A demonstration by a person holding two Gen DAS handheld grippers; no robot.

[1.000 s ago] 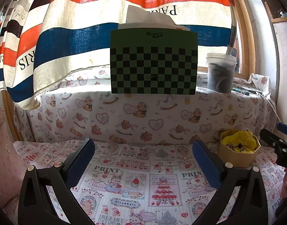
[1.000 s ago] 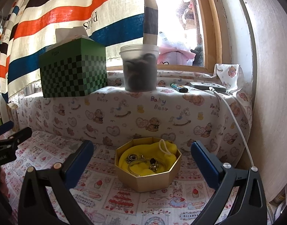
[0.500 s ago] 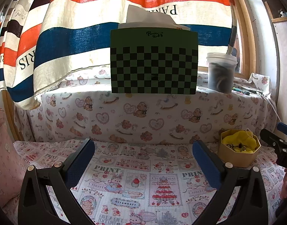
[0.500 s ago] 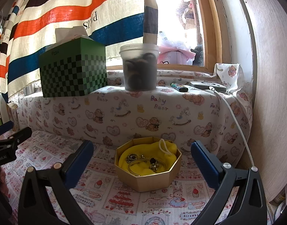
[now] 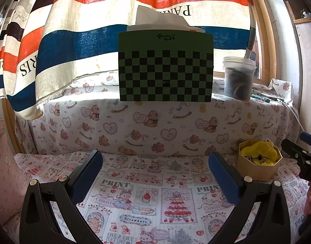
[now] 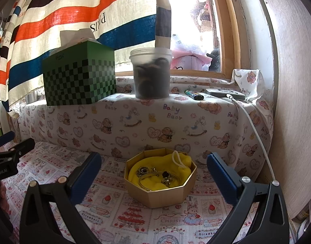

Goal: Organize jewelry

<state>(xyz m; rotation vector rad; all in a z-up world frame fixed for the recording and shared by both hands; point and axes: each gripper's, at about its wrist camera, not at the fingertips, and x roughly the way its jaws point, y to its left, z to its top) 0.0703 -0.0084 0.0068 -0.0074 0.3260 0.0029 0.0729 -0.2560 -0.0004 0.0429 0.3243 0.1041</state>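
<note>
Blue-padded fingers (image 6: pixel 220 180) wide apart, both grippers empty.

Octagonal box (image 6: pixel 162 195) on printed cloth (image 5: pixel 147 199)

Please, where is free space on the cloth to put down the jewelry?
Free: the printed cloth left of the box, under the left gripper. Crowded: the ledge, with tissue box, tub and lighter.
</note>
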